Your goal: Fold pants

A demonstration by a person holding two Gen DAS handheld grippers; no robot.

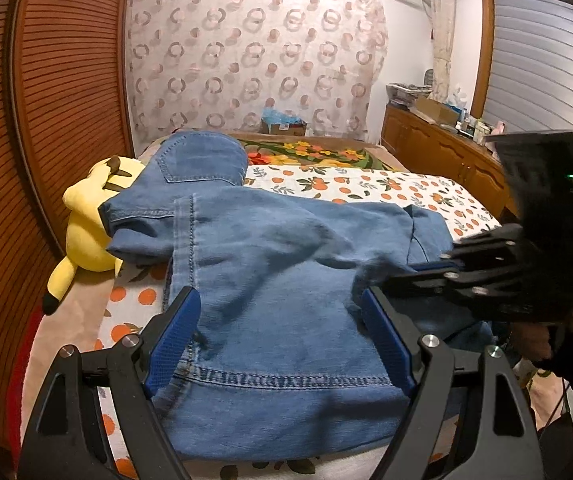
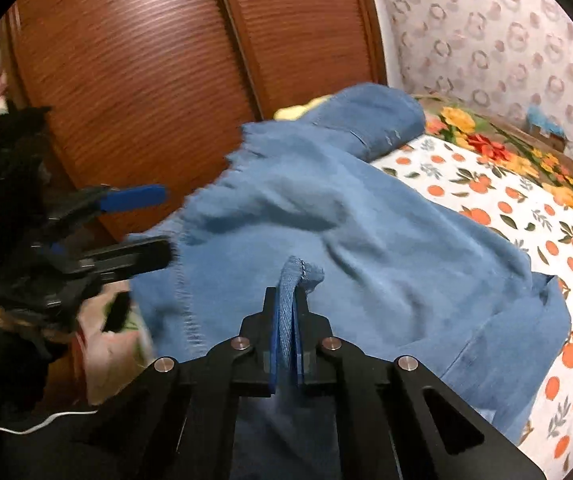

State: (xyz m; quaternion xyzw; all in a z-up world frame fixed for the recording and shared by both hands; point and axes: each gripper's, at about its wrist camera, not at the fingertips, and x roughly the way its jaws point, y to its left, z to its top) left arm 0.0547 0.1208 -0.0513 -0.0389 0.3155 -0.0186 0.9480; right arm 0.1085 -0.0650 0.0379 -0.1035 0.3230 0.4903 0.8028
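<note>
Pants [image 1: 270, 264] spread on the orange-print bedsheet [image 1: 386, 188], centre of frame.
The hem is pinched by the right gripper [image 2: 291, 280]; the left gripper [image 1: 282, 332] is held wide over the denim. The hem should be lifted evenly.

free: orange-print sheet [image 1: 386, 188] right of jeans [image 1: 278, 264] | blocked: plush toy [image 1: 86, 220], wardrobe doors [image 1: 46, 120] left
</note>
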